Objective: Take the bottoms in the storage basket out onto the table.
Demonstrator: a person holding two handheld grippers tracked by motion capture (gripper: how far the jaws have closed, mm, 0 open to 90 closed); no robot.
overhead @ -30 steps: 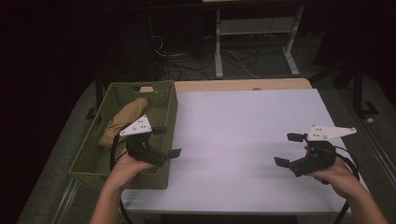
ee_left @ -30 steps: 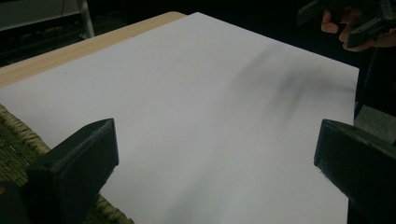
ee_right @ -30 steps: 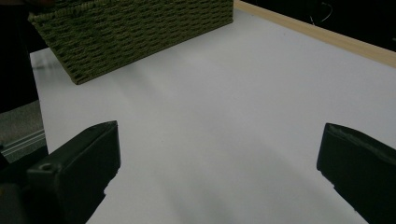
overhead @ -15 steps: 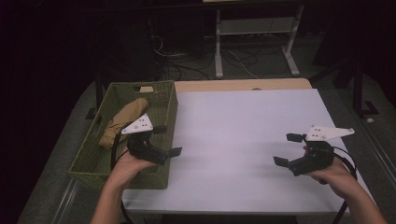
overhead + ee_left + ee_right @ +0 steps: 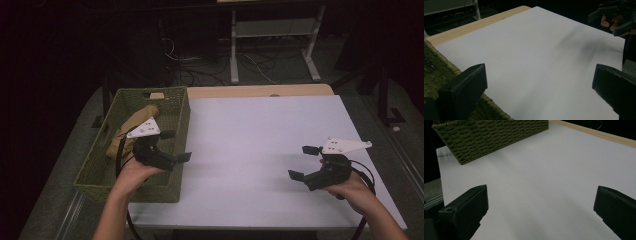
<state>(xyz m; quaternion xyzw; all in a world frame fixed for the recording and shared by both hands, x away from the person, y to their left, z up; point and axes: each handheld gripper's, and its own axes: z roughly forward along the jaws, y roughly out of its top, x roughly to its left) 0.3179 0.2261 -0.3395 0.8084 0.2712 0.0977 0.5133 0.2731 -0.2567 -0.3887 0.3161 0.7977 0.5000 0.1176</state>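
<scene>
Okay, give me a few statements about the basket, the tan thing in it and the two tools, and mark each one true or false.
1. The left tool is open. True.
2. The tan cloth bundle lies on the white tabletop. False: it lies inside the green woven basket.
3. The right tool grips the basket's rim. False: it is open and empty, over the white tabletop far from the basket.
4. The basket sits at the table's left edge. True.
5. The left tool holds the bundle. False: its jaws are empty, above the basket's right rim.

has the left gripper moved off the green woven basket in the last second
No. The left gripper hangs over the green woven basket's right rim, open, as before.
</scene>
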